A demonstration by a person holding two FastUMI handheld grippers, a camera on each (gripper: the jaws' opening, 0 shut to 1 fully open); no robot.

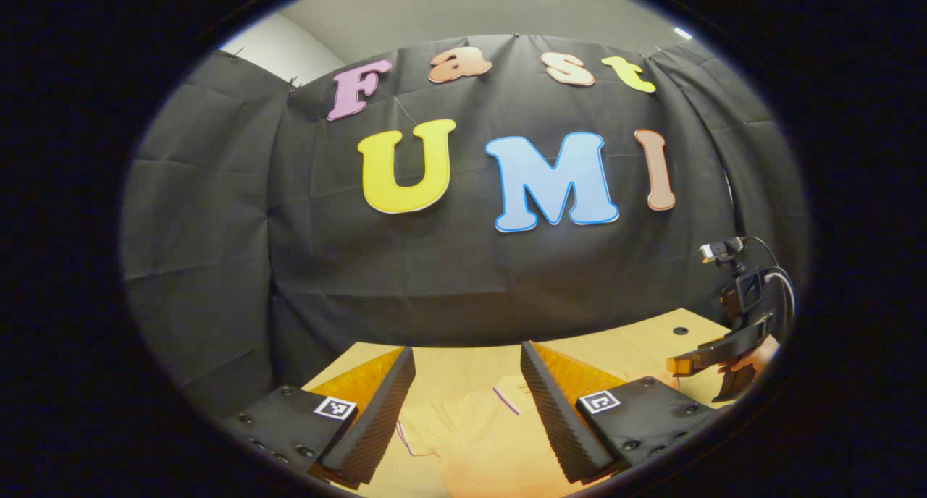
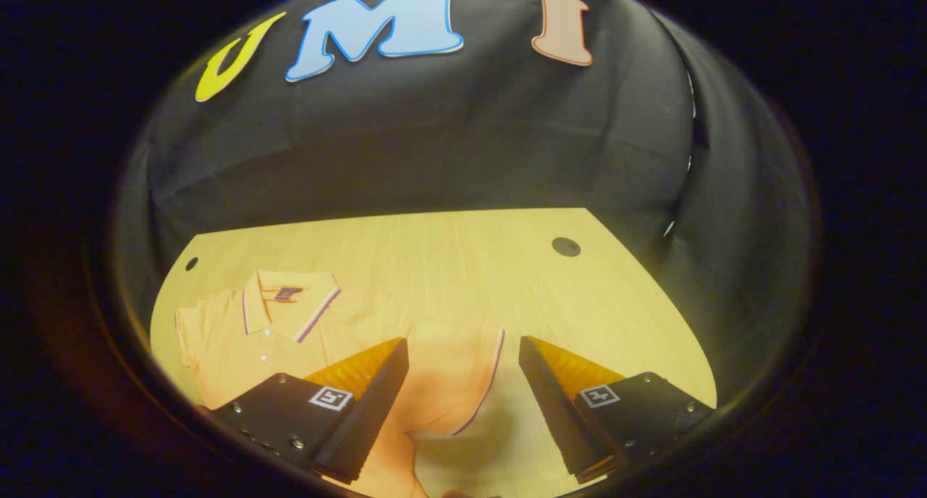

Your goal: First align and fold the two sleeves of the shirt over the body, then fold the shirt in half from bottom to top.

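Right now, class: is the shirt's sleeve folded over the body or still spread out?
Spread. The sleeve lies flat on the table, beside the shirt body.

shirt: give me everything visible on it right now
The shirt is an orange short-sleeved polo, looking like soft knit cloth, with striped trim on the collar and sleeve cuff, a dark neck label and small placket buttons. It lies flat, front up, on the wooden table, collar toward the booth wall. One sleeve is spread out sideways, not folded yet, below the open right gripper, whose fingers seem clear of it. The left gripper is also open above the cloth.
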